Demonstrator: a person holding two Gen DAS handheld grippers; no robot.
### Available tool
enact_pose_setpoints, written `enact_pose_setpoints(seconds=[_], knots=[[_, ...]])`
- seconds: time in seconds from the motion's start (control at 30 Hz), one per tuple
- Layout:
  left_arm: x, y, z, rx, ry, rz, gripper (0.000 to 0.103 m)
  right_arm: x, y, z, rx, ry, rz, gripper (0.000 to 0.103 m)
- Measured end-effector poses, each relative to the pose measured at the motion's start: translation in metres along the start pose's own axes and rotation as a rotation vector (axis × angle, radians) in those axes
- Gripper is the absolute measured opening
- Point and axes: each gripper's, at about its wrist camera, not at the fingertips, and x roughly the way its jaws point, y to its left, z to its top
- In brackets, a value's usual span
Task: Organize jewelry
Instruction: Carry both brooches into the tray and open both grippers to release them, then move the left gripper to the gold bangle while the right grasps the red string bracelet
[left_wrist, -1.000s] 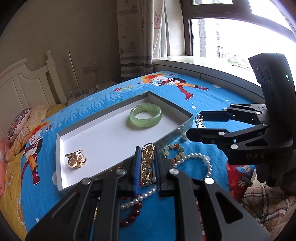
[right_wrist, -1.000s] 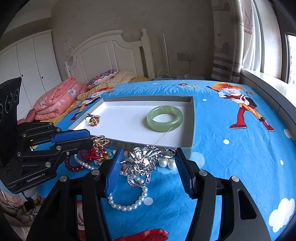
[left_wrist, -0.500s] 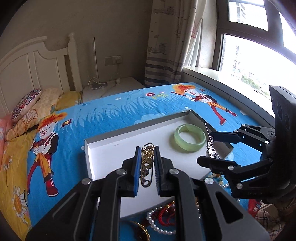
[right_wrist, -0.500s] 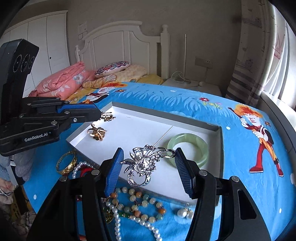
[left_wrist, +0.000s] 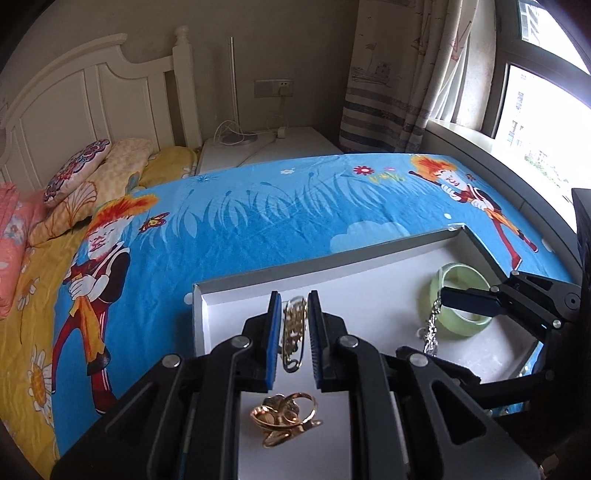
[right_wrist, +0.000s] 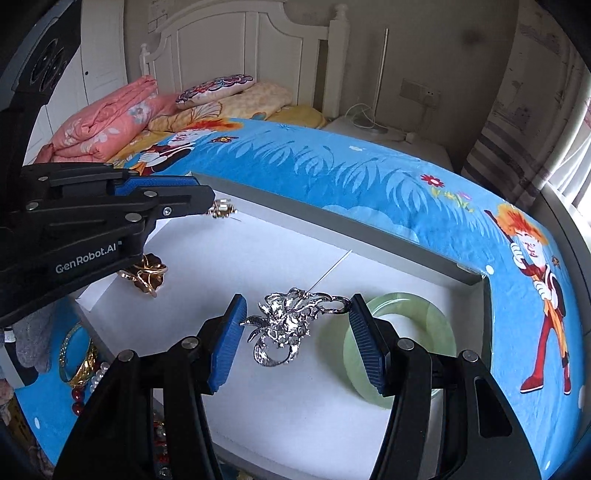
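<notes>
**Gold pin loosening, silver brooch clamped, both over the white tray**

Gold comes first: my left tongs (left_wrist: 293, 325) hang above the white tray (left_wrist: 236, 284) with a gold pin brooch (left_wrist: 294, 334) between the blue pads. Those jaws have just been opening, and a gap shows on each side of the pin, so the pads no longer press it. My right tongs (right_wrist: 295, 325) grip a silver brooch (right_wrist: 291, 325) across its width, its long pin pointing away.

My left camera shows a gold ring cluster (left_wrist: 284, 413) lying in the tray under my fingers, and the green bangle (left_wrist: 461, 317) partly behind my right tongs. My right camera alone shows what sits outside the tray on the blue bedspread (right_wrist: 332, 166): a gold bangle (right_wrist: 79, 360), pearls and red beads (right_wrist: 75, 400). It also shows the pink quilt (right_wrist: 103, 122).
</notes>
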Motion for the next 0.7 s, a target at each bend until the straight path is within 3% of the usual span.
enact_pose_setpoints(seconds=[0.07,0.13,0.4,0.57,0.7], knots=[[-0.004,0.006,-0.002,-0.02,-0.004,0.0,0.059,-0.002,-0.004,-0.002,0.025,-0.009,0.023,0.068],[-0.018,0.012,-0.007,-0.039,-0.06,0.048,0.079,-0.01,-0.008,-0.007,0.046,-0.029,0.034,0.069],[-0.075,0.034,-0.049,-0.038,-0.148,0.159,0.093,-0.072,-0.026,-0.047,0.119,-0.159,0.041,0.071],[-0.092,0.056,-0.089,-0.155,-0.128,0.12,0.095,-0.091,-0.033,-0.081,0.175,-0.173,0.059,0.071],[-0.099,0.063,-0.114,-0.181,-0.098,0.129,0.095,-0.095,-0.034,-0.099,0.216,-0.176,0.084,0.072]])
